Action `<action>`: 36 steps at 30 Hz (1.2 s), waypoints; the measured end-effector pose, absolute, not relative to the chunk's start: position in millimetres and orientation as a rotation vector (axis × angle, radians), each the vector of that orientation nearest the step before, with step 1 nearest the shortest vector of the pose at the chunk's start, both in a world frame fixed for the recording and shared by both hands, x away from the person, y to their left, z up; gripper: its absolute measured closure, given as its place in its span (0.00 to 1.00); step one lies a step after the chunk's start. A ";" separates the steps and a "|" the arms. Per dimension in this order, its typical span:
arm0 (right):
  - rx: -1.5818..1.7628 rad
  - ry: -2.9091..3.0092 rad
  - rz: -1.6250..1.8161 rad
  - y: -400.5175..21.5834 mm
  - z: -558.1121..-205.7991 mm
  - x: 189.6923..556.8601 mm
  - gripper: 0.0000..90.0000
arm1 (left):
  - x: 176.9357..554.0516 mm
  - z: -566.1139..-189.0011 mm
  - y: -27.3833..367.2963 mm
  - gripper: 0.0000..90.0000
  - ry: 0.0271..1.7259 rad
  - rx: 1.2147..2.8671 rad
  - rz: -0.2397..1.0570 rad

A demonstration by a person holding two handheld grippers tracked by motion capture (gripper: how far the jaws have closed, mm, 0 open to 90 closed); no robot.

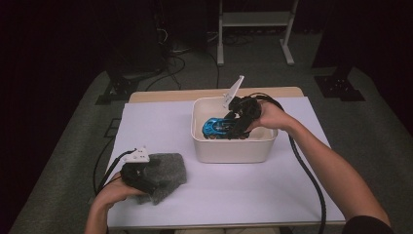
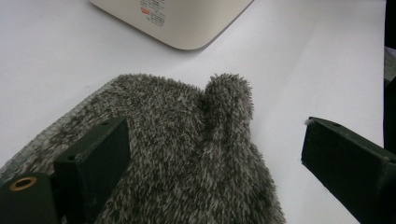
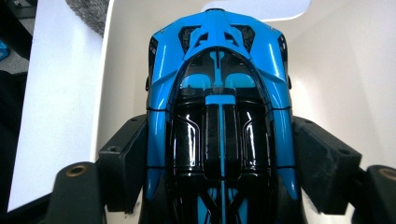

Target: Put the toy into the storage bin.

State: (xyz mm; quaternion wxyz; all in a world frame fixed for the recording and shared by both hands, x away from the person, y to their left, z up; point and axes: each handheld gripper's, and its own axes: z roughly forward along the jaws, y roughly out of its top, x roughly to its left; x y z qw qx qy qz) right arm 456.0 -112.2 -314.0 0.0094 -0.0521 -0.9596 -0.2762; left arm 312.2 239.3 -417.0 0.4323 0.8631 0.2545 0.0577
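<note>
Though glossy, blue toy car [image 3: 219, 116] (black-striped)

The right gripper [image 1: 233, 127], its forearm reaching in from the lower right, has both jaws pressed on the car [image 3: 219, 116], while the left gripper [image 1: 144, 179] rests low at the near left, jaws apart.
</note>
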 end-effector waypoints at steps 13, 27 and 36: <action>-0.172 -2.977 -0.812 -105.2 -325.8 460.1 0.28 | 312.3 -417.5 239.3 0.09 0.637 2.149 0.140; -0.188 -2.970 -0.758 -100.9 -340.4 465.9 0.28 | 312.1 -416.9 239.5 0.09 0.634 2.146 0.142; -0.203 -2.961 -0.736 -99.8 -345.6 469.9 0.28 | 311.8 -416.0 240.3 0.09 0.629 2.144 0.143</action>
